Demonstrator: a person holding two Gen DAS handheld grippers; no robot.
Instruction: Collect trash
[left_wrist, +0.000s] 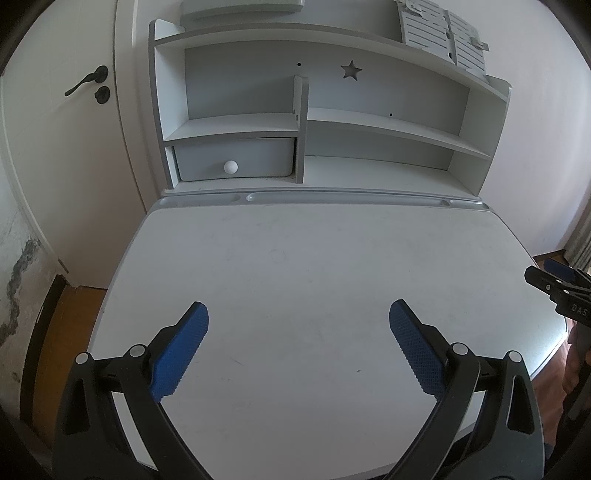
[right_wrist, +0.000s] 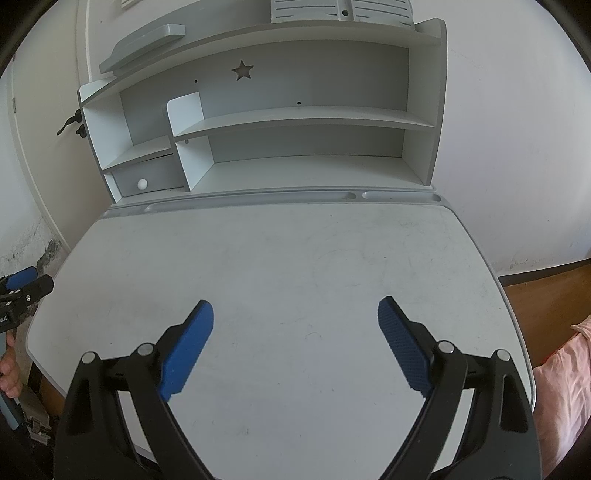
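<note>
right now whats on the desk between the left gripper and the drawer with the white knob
Nothing: in the left wrist view the desk top is bare from the open left gripper to the pencil groove before the drawer.

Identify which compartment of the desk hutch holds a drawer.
The bottom-left compartment: a grey drawer with a round white knob fills it; the other compartments stand open.

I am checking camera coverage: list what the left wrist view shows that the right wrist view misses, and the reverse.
Only the left wrist view shows the whole door and the right tool at its edge. Only the right wrist view shows pink cloth and the left tool at its edge. Both show the desk, shelves, star cutout, drawer knob, and no trash.
</note>
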